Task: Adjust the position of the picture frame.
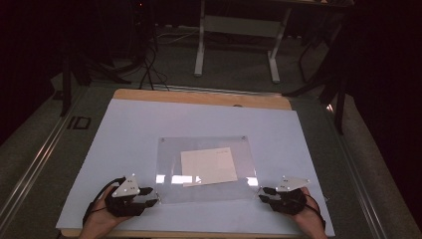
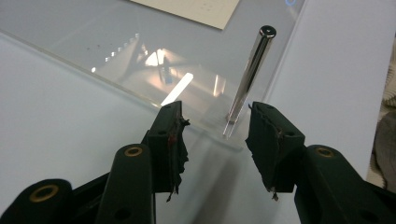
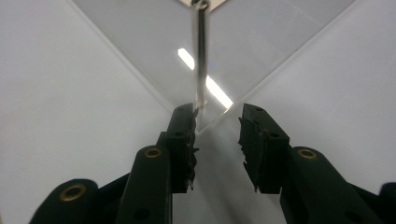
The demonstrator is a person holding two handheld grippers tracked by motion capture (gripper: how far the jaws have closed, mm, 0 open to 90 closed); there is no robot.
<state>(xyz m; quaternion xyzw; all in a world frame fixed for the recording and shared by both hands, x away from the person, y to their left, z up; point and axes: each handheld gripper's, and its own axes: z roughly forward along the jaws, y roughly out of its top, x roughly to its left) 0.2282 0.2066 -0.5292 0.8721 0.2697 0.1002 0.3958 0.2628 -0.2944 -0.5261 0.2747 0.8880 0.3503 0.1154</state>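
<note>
Left gripper (image 2: pixel 215 135): jaws parted, straddling post (image 2: pixel 250 74) at sheet (image 2: pixel 116 56) corner, gripping nothing.
Right gripper (image 3: pixel 217 135): parted, ungripped, post (image 3: pixel 201 60) ahead.
Risk: uneven closing could have skewed sheet.

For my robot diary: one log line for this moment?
left tool: open at clear sheet corner | right tool: open at other corner | paper under sheet

You see a white board (image 1: pixel 124 149) lying on a wooden tabletop (image 1: pixel 199 97), and beyond it on the dim floor a white-legged table frame (image 1: pixel 236 45) beside dark cables (image 1: pixel 149 69)
</note>
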